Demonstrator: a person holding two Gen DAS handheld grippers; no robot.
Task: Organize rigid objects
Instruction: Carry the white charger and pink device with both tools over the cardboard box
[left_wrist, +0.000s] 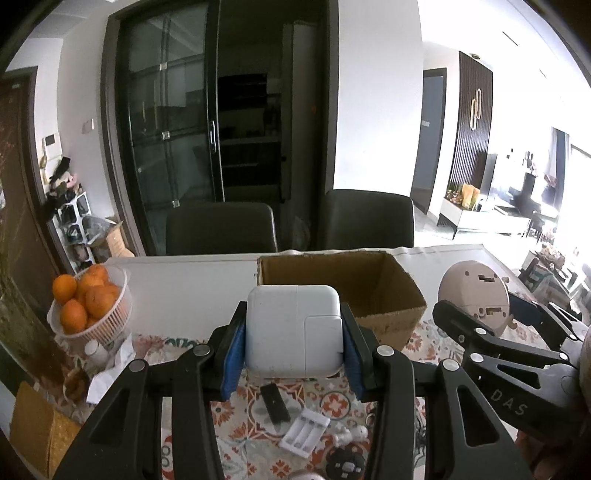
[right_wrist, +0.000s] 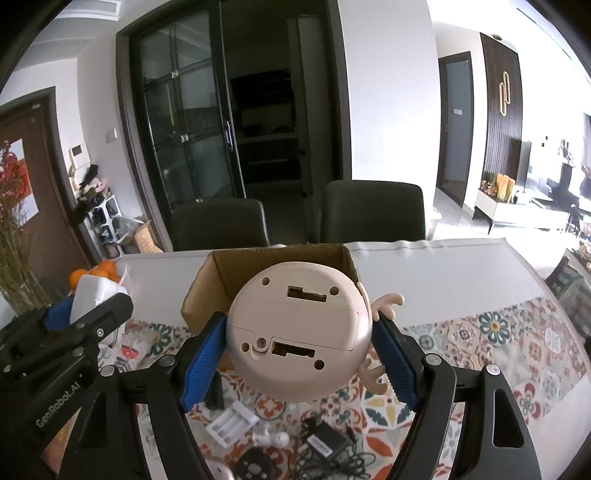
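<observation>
My left gripper (left_wrist: 293, 332) is shut on a white square power adapter (left_wrist: 293, 328), held above the patterned tablecloth just in front of an open cardboard box (left_wrist: 402, 295). My right gripper (right_wrist: 299, 343) is shut on a round pinkish toy (right_wrist: 299, 332) with small antlers, its underside with battery cover facing the camera. The same box (right_wrist: 218, 273) stands right behind the toy. In the left wrist view the right gripper (left_wrist: 491, 317) with the toy (left_wrist: 474, 295) hangs to the right of the box. In the right wrist view the left gripper (right_wrist: 85, 306) holds the adapter (right_wrist: 92, 295) at the left.
On the cloth below lie a white battery holder (left_wrist: 304, 432), a black stick (left_wrist: 275, 402), a small white figure (right_wrist: 273, 439), a black adapter with cable (right_wrist: 325, 443) and a round black item (left_wrist: 345, 465). A basket of oranges (left_wrist: 88, 306) stands left. Two dark chairs (left_wrist: 221, 229) stand behind the table.
</observation>
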